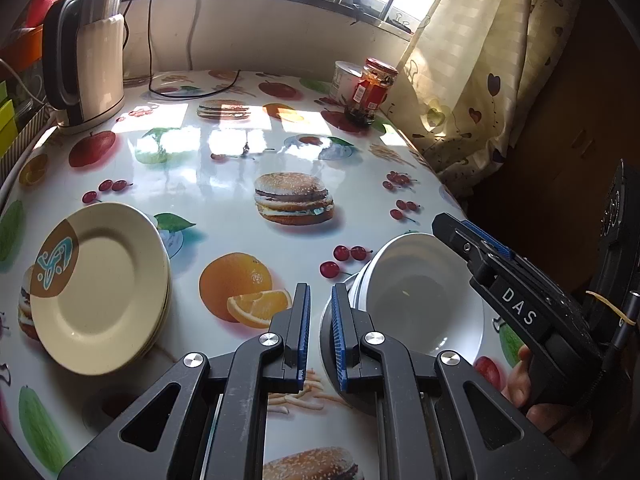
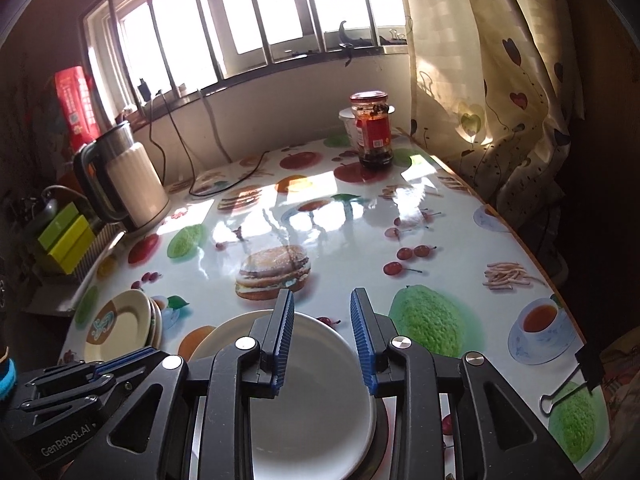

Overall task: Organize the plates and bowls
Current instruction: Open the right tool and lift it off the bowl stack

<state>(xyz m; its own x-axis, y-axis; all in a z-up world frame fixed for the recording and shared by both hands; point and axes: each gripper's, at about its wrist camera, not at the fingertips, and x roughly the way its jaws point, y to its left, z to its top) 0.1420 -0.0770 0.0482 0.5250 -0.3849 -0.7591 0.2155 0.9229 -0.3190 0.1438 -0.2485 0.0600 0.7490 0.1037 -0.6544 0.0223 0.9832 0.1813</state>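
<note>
A stack of cream plates [image 1: 100,288] with a brown and blue emblem lies at the table's left. It shows small in the right wrist view [image 2: 120,324]. A white bowl [image 1: 420,300] tops a stack of bowls near the front right edge. My left gripper [image 1: 320,320] is shut with nothing in it, just left of the bowl stack. In the right wrist view it sits low at the left [image 2: 120,360]. My right gripper [image 2: 322,336] hovers over the white bowl [image 2: 304,400] with its jaws apart and its pads off the rim. It reaches in from the right [image 1: 472,240] in the left wrist view.
An electric kettle [image 1: 88,60] with its cable stands at the back left. A red-lidded jar [image 1: 372,88] and a white tub [image 1: 344,80] stand at the back right by the curtain. A binder clip [image 2: 568,388] hangs at the table's right edge. A hand [image 1: 520,384] holds the right gripper.
</note>
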